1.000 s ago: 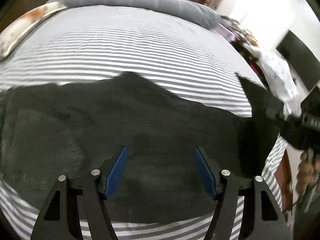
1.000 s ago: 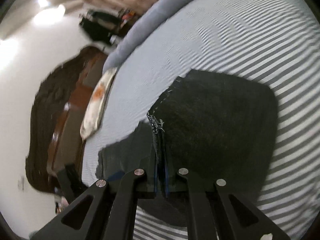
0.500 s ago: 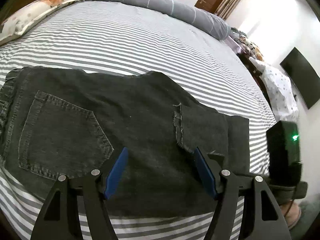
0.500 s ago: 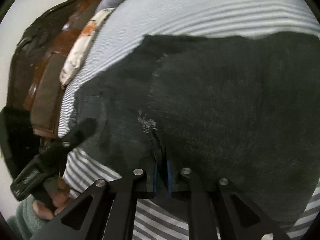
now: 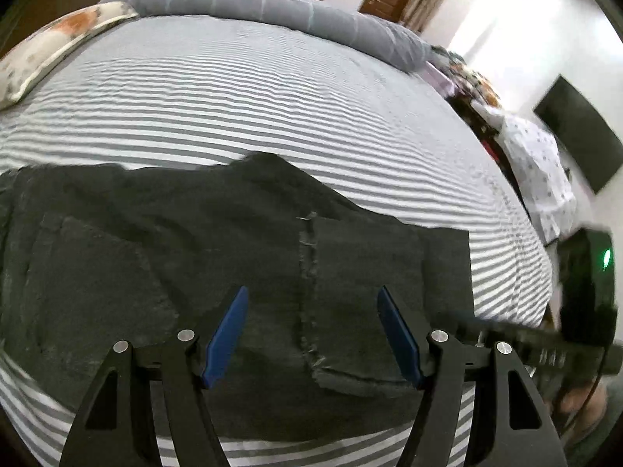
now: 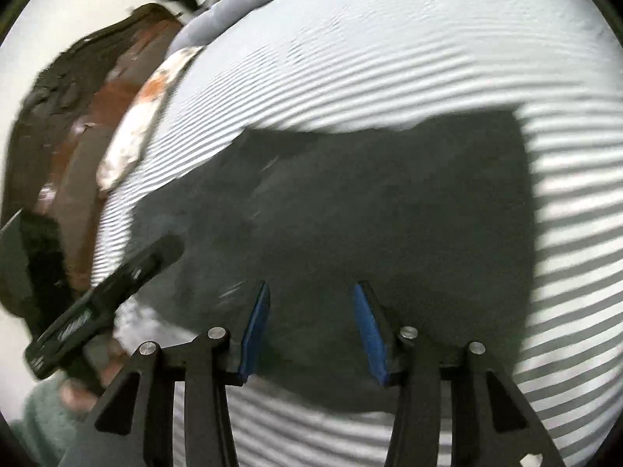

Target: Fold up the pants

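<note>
1. While you hold both tools over the bed (image 5: 272,89), the pants (image 5: 218,264) lie flat on the striped sheet, close to the bed's near edge, with only a narrow strip of stripes showing between the denim and that edge.
2. Your left gripper (image 5: 311,330) has its blue-padded fingers (image 5: 227,334) spread wide apart, gripping nothing, and it hangs over the middle of the dark denim.
3. Your right gripper (image 6: 311,330) likewise has its fingers (image 6: 255,330) apart with no cloth between them; it sits above the near edge of the pants (image 6: 370,214), though that view is blurred.
4. Look at the fold: one leg end is laid back over the pants, its frayed hem (image 5: 305,292) running from the far side toward the near edge, just between your left fingers.
5. A back pocket (image 5: 93,284) shows on the left part of the denim, facing up.
6. A floral pillow (image 5: 54,54) rests at the bed's far left corner, and a grey bolster (image 5: 272,11) lines the far edge, both well apart from the pants.
7. No containers are visible on the bed.
</note>
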Available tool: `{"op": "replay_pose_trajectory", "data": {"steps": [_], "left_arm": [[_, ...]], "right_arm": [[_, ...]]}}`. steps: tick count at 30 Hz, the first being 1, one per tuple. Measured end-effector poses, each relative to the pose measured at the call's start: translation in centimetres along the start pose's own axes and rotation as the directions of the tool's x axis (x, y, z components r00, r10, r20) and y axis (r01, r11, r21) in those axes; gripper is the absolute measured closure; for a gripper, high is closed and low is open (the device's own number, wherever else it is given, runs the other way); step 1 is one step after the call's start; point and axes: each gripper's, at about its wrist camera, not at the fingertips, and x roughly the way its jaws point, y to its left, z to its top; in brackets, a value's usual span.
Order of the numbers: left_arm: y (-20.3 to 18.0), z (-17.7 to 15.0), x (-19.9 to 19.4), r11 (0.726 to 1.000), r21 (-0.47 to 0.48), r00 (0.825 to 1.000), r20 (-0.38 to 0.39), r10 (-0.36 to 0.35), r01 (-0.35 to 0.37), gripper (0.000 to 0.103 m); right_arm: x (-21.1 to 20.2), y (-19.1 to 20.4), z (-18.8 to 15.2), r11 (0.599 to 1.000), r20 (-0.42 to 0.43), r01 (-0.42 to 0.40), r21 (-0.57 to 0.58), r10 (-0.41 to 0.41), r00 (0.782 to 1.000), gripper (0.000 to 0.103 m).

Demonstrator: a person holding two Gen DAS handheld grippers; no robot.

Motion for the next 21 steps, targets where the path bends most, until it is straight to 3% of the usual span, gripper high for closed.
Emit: {"op": "replay_pose_trajectory", "data": {"steps": [5, 9, 14, 17, 21], "left_arm": [[-2.6, -1.9, 3.4, 0.993, 0.116, 0.996, -0.076, 0.037, -0.028, 0.035], [-2.4, -3.9, 5.6, 0.986, 0.151, 0.984, -0.149, 0.097, -0.074, 0.035], [-3.6, -5.3, 5.7, 0.956, 0.264, 0.979, -0.123, 0.163, -0.126, 0.035], [-3.3, -5.1, 5.2, 0.967, 0.232, 0.982, -0.127, 0.136, -0.104, 0.035], [-0.9, -4.1, 3.3, 0.998, 0.059, 0.992, -0.124, 0.033, -0.026, 0.035]], "right_arm": [[-1.3, -3.1, 2.7, 0.995, 0.057, 0.095, 0.033, -0.097, 0.994, 0.06], [-0.2, -4.5, 4.6, 0.988, 0.063, 0.148, 0.034, -0.15, 0.987, 0.06], [2.2, -6.4, 5.2, 0.981, 0.015, 0.191, 0.043, -0.192, 0.981, 0.065], [1.7, -5.7, 4.6, 0.979, 0.015, 0.206, -0.002, -0.206, 0.979, 0.065], [0.4, -5.6, 2.1, 0.99, -0.01, 0.134, 0.032, -0.134, 0.991, 0.065]]}}
